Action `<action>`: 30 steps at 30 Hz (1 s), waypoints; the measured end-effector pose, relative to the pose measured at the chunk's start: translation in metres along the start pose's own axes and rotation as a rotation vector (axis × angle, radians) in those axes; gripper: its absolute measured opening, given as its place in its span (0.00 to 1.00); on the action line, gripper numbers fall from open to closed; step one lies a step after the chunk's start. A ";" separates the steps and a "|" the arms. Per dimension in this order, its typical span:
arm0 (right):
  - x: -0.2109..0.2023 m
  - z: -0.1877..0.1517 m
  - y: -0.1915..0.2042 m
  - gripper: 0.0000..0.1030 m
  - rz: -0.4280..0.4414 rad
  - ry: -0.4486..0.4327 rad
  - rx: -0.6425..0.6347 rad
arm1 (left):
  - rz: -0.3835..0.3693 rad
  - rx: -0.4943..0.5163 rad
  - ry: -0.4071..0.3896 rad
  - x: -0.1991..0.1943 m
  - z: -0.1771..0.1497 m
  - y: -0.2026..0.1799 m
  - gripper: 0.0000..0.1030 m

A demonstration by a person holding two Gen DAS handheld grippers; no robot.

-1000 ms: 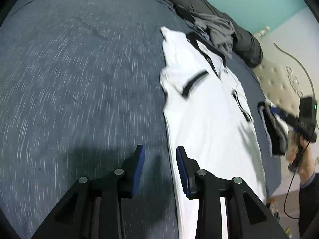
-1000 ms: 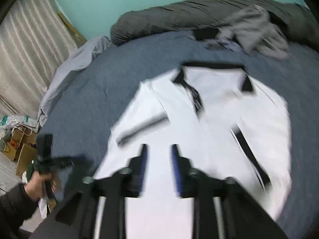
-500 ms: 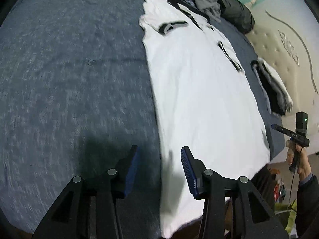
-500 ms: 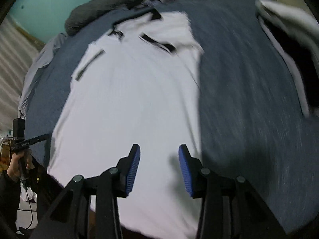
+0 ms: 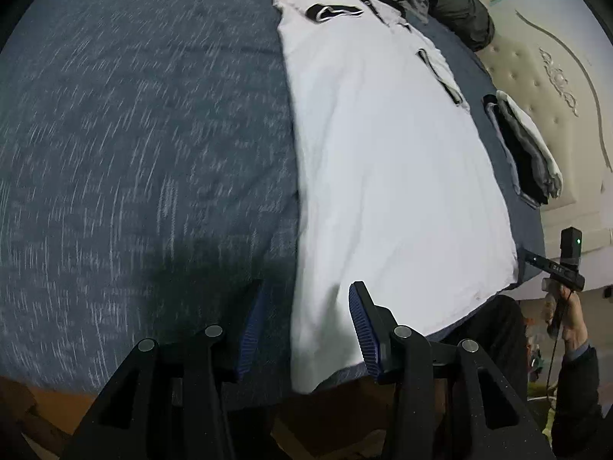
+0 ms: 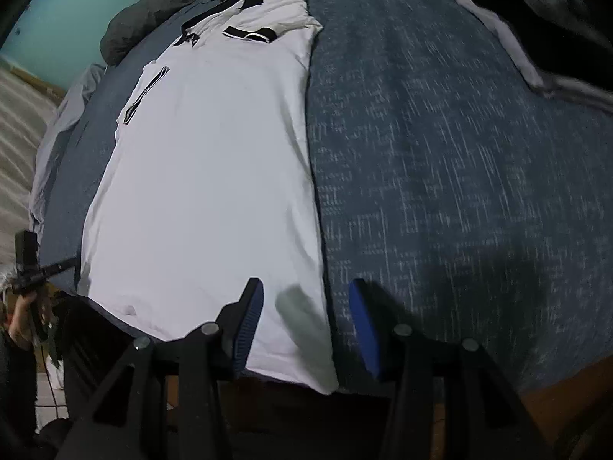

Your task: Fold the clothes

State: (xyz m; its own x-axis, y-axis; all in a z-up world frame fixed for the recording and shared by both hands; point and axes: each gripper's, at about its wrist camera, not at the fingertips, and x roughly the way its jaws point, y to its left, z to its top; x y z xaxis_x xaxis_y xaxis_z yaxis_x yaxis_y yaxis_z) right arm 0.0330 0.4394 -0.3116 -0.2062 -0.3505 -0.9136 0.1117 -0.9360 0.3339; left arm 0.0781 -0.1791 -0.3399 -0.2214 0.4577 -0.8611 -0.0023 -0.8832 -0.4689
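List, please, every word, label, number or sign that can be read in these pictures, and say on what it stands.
None can be read.
The white shirt shows only black trim, no print.
The handheld device at the right edge of the left wrist view has small markings and a green light, too small to read.

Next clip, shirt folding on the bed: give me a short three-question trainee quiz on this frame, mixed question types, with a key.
1. True or false: the left gripper is shut on the white shirt.
2. The right gripper sits over which part of the shirt? A) collar B) a sleeve C) a bottom corner at the hem
3. Fill in: beside the shirt on the blue bedspread, near the headboard, lies a stack of ____ clothes.

Key: 1 false, both grippers are open and hold nothing; 2 C; 3 folded.
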 end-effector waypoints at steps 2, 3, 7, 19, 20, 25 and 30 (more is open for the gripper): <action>0.003 -0.004 0.000 0.46 0.000 0.010 0.002 | -0.008 -0.003 0.002 -0.001 -0.007 0.001 0.47; 0.004 -0.007 -0.001 0.46 0.000 0.016 0.003 | -0.011 -0.004 0.002 -0.001 -0.010 0.002 0.47; 0.008 -0.014 -0.002 0.49 0.003 0.027 0.001 | -0.003 0.012 0.001 -0.002 -0.018 0.000 0.47; 0.005 -0.028 -0.004 0.50 0.029 0.038 0.015 | -0.040 0.023 0.044 0.006 -0.031 -0.001 0.33; 0.005 -0.030 -0.004 0.50 0.031 0.042 0.014 | -0.042 0.024 0.046 0.007 -0.032 -0.001 0.31; 0.006 -0.034 -0.006 0.50 0.039 0.058 0.015 | -0.046 0.033 0.059 0.008 -0.037 0.001 0.12; 0.008 -0.035 -0.003 0.31 0.058 0.065 0.004 | -0.055 0.042 0.056 0.006 -0.040 -0.002 0.09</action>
State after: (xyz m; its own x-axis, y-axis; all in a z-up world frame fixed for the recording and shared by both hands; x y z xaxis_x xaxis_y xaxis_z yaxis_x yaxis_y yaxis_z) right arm 0.0653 0.4408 -0.3287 -0.1355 -0.4015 -0.9058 0.1177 -0.9143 0.3877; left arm 0.1159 -0.1710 -0.3520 -0.1653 0.5094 -0.8445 -0.0537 -0.8597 -0.5080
